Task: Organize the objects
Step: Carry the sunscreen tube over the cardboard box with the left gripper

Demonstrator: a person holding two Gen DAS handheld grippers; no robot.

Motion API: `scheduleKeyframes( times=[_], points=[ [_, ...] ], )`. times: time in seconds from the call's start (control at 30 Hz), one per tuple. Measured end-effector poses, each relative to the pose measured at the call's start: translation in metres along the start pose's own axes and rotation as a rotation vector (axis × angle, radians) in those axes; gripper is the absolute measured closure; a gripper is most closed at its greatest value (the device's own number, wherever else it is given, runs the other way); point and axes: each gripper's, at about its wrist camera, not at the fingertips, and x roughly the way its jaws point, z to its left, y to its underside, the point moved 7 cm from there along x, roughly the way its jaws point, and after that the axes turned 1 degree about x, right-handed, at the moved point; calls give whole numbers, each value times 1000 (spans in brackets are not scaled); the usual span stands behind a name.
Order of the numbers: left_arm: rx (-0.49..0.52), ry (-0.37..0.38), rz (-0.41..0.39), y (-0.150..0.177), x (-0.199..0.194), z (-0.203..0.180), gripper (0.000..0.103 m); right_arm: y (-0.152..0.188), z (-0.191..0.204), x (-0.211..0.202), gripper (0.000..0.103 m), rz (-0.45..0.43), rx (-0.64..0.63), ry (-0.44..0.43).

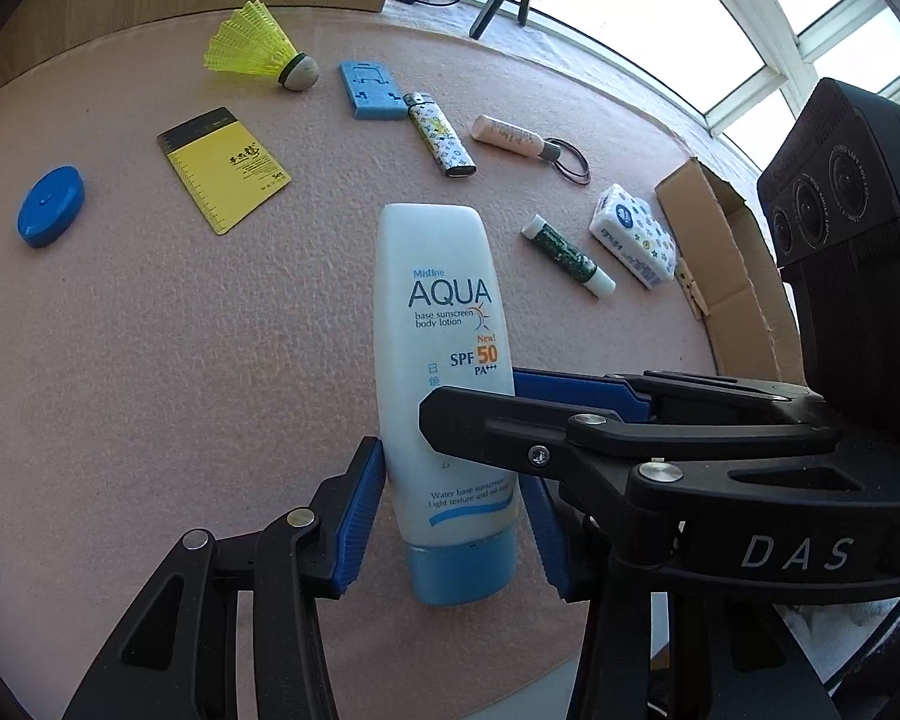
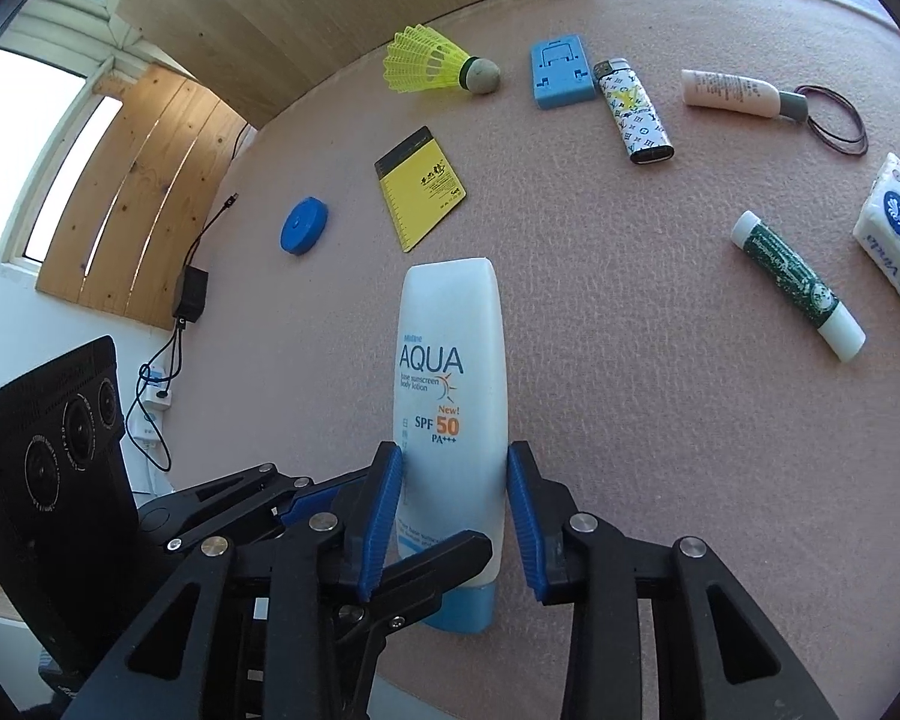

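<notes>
Pink tabletop [image 2: 630, 420] by window, small items scattered ahead. Sunscreen bottle [image 2: 453, 420] sits btwn both hand-held grippers: left [image 1: 450, 504] and right [image 2: 455, 510] both pinch it. Risk: double grip fights, bottle twists/slips if pulled apart.

Two close wrist views, angled downward, both sharing the sunscreen tube [image 1: 444, 360].
</notes>
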Motion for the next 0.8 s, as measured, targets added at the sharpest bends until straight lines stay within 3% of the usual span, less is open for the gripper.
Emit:
scheduleKeyframes(
  times=[0.37,0.8],
  points=[
    [154,64,-27,-43,16,-102,54,-12,-56,-82,70,-147,78,39],
    [368,181,-29,-79,63,-265,54,-5,-162,-203,70,-335,208,145]
  ],
)
